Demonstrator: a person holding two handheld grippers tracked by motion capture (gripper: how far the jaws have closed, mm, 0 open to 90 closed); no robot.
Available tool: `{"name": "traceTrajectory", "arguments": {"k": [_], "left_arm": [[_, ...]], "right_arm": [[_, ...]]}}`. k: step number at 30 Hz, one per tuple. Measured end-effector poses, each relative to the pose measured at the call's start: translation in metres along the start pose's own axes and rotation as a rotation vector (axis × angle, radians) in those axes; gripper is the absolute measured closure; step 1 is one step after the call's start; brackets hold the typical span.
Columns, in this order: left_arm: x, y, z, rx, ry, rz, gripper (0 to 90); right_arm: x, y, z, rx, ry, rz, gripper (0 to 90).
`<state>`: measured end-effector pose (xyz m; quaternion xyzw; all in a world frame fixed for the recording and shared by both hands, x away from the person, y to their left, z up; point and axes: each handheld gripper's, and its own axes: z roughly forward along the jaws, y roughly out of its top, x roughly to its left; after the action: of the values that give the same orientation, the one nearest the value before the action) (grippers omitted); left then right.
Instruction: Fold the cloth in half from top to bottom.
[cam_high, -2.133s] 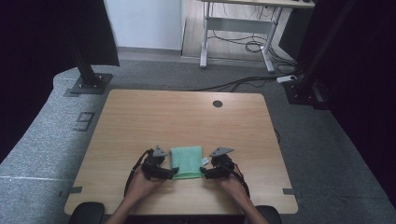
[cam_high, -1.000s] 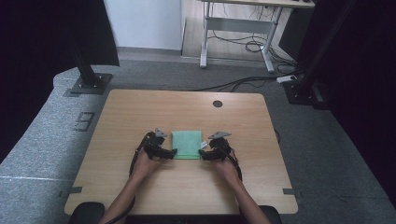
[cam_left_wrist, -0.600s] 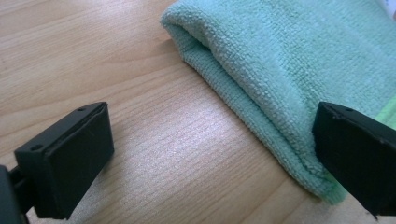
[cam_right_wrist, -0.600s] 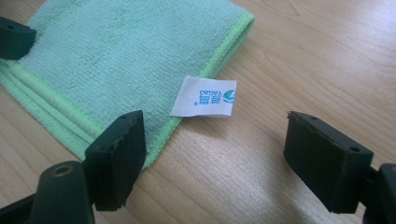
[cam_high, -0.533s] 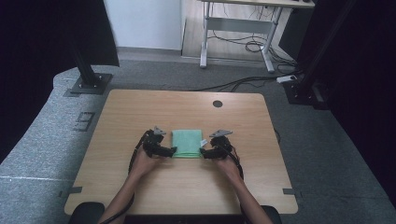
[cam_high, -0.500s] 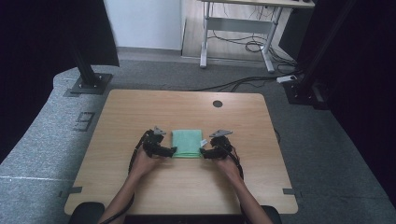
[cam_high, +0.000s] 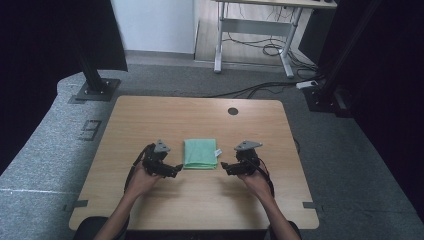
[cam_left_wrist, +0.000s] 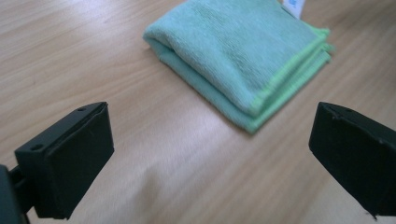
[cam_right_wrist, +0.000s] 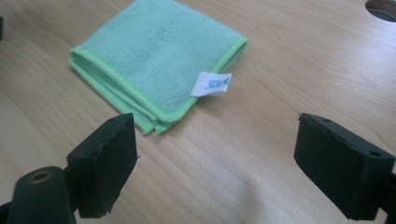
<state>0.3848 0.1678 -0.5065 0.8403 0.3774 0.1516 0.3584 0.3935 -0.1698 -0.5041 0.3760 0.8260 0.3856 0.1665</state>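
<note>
Fingers of both grippers stand wide apart with nothing between them; the right gripper (cam_high: 225, 166) has just been opening. Left gripper (cam_high: 176, 168) sits opposite. Jaw bases are cut off by the frame in both gripper views. One folded green cloth (cam_high: 200, 153) lies flat between them on the table (cam_high: 200, 117), stacked edges toward the person, one white tag (cam_right_wrist: 211, 84) at its right. One round hole (cam_high: 233, 111) lies beyond.

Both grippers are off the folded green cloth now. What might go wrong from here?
1. The green cloth lies as loose stacked layers, edges showing in the left gripper view; a one-sided grab may undo the fold.
2. The white tag sticks out at one corner; a jaw could snag it.
3. The left gripper and right gripper, jaws open, flank the cloth closely; a sideways move could shove it.
</note>
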Motion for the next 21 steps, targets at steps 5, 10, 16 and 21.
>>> {"name": "traceTrajectory", "arguments": {"k": [5, 10, 16, 21], "left_arm": [[-0.004, -0.013, -0.017, -0.009, 0.023, 0.028, 0.0], [-0.006, -0.027, -0.030, -0.020, 0.031, 0.034, 0.0], [-0.006, -0.054, -0.027, 0.007, 0.033, 0.022, 0.0], [-0.005, -0.066, -0.020, 0.036, 0.043, 0.009, 0.0]], "right_arm": [[0.003, -0.005, -0.011, 0.011, 0.008, -0.007, 5.3], [0.008, -0.018, -0.022, 0.027, 0.007, -0.020, 0.0], [0.007, -0.037, -0.028, 0.026, -0.005, 0.010, 0.0], [0.002, -0.057, -0.025, 0.041, -0.026, 0.025, 0.0]]}}
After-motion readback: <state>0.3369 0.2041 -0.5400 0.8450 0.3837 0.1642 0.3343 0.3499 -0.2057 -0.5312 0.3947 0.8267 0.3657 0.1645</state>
